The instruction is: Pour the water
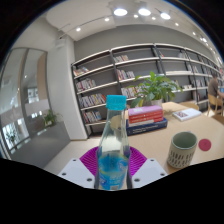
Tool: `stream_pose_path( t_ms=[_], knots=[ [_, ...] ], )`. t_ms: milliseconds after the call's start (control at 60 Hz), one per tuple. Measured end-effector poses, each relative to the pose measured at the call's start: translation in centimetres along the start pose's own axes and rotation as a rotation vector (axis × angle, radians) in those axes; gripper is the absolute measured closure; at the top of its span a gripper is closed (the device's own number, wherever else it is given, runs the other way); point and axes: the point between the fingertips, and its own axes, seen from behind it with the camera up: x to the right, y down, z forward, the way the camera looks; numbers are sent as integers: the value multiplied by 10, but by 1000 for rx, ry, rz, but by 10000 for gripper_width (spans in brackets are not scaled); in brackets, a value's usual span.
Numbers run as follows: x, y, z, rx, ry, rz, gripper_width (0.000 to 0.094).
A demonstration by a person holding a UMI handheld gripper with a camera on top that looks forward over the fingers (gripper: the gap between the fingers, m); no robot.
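A clear plastic water bottle [113,150] with a light blue cap and a blue label stands upright between my gripper's [113,166] magenta pads [90,162]. Both pads press against its sides, so the gripper is shut on it and the bottle appears lifted above the table. A grey-green striped mug [182,151] stands on the wooden table [160,138] to the right of the bottle, just beyond my right finger. The bottle's base is hidden below the fingers.
A stack of books [146,118] and a potted plant [155,90] sit on the table behind the bottle. A pink coaster [205,145] lies right of the mug. An open book [186,114] lies farther back. Bookshelves [120,75] line the back wall.
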Motion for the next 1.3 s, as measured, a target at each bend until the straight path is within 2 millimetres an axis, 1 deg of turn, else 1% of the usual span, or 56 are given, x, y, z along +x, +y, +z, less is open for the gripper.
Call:
stream_pose_path(
  t_ms=[83, 100, 117, 183, 233, 267, 283, 317, 433, 450, 467, 533, 583, 600, 617, 667, 700, 717, 733, 783, 817, 867, 917, 933, 1017, 1050, 1067, 1083, 1150, 1233, 1300],
  knots=[
    [-5, -13, 8, -7, -27, 226, 570],
    [-4, -18, 9, -2, -29, 266, 570],
    [-2, -24, 13, 2, -25, 305, 569],
    [4, -38, 18, 15, -41, 463, 569],
    [12, -45, 21, 4, -45, 603, 570],
    [18, -54, 20, 8, -35, 680, 570],
    [25, -52, 26, 6, -32, 725, 570],
    [33, -53, 28, 1, -23, 814, 570],
    [58, -63, 27, 25, -17, 1089, 569],
    [59, -74, 12, 17, -10, 1134, 569],
    [64, -66, 27, 31, -15, 1169, 570],
    [75, -67, 27, 39, -18, 1325, 569],
    [79, -66, 28, 34, -27, 1433, 570],
    [77, -80, 11, 26, -24, 1466, 570],
    [83, -73, 25, 37, -22, 1488, 568],
    [85, -71, 28, 31, -34, 1580, 570],
    [87, -74, 29, 38, -47, 1626, 555],
    [86, -81, 19, 34, -53, 1653, 556],
    [89, -79, 33, 38, -65, 1680, 555],
    [90, -82, 34, 29, -86, 1768, 555],
    [92, -88, 30, 38, -86, 1819, 555],
    [103, -90, 30, 75, -77, 1885, 555],
    [109, -91, 26, 87, -81, 1964, 558],
    [111, -90, 31, 91, -81, 1982, 557],
    [118, -83, 31, 94, -76, 2030, 556],
    [118, -80, 31, 79, -76, 2039, 558],
    [116, -81, 28, 70, -75, 2043, 558],
    [116, -80, 31, 62, -74, 2041, 556],
    [113, -79, 29, 42, -78, 2022, 557],
    [110, -87, 25, 32, -93, 1927, 556],
    [104, -104, 20, 16, -121, 1757, 555]
  ],
)
